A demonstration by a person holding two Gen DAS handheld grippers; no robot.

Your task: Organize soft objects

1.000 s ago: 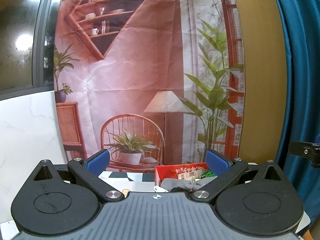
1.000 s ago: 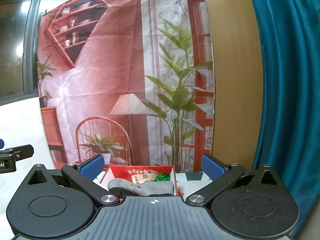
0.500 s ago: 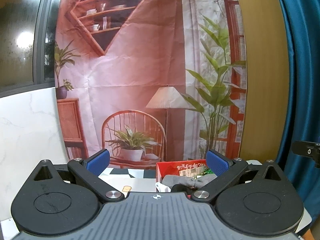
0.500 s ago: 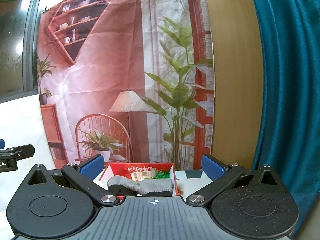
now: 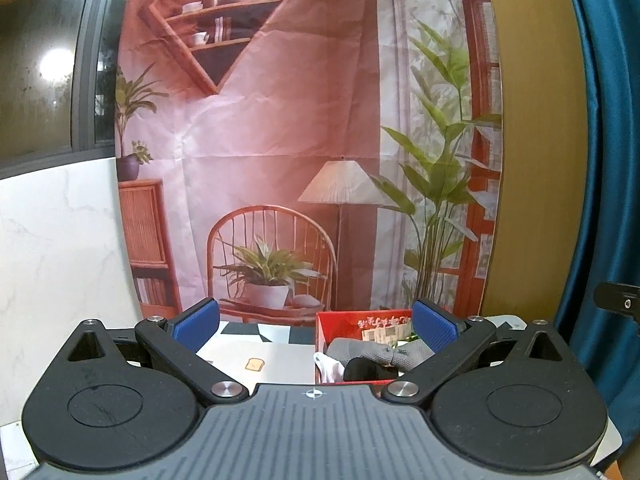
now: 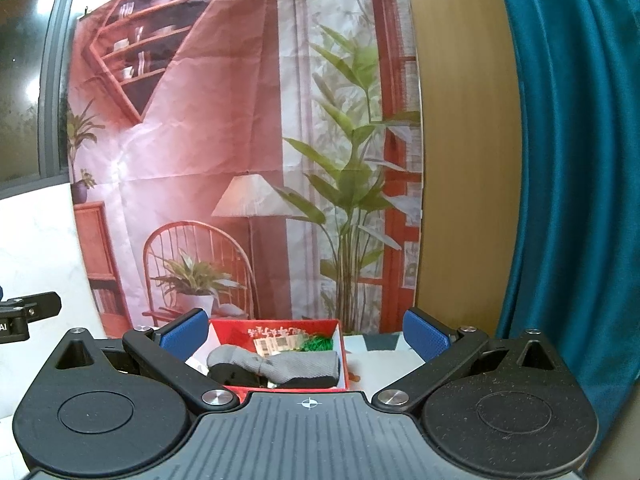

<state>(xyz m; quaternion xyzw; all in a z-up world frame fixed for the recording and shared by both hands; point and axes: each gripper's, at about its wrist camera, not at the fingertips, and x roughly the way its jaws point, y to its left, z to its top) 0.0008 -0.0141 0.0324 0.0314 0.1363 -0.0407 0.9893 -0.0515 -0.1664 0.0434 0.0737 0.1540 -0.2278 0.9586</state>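
A red box [image 5: 344, 322] [image 6: 344, 364] stands on the table in front of both grippers. Inside it lie a grey sock [image 5: 360, 350] [image 6: 288, 364], a black sock [image 5: 362, 368] [image 6: 232, 374] and a white sock [image 5: 330, 364] hanging at its left edge. My left gripper [image 5: 316, 326] is open and holds nothing; the box sits just behind its right finger. My right gripper [image 6: 306, 332] is open too, with the box showing between its blue pads [image 6: 420, 334] and nothing in its grasp.
A printed backdrop [image 5: 304, 140] of a room hangs behind the table. A teal curtain [image 6: 576, 160] falls at the right. The tabletop has a black and white pattern with a small toast sticker [image 5: 255, 365]. A marble wall [image 5: 60, 260] is at left.
Both cameras have tipped down slightly, so more of the red box and the socks in it shows. Both grippers have stayed open.
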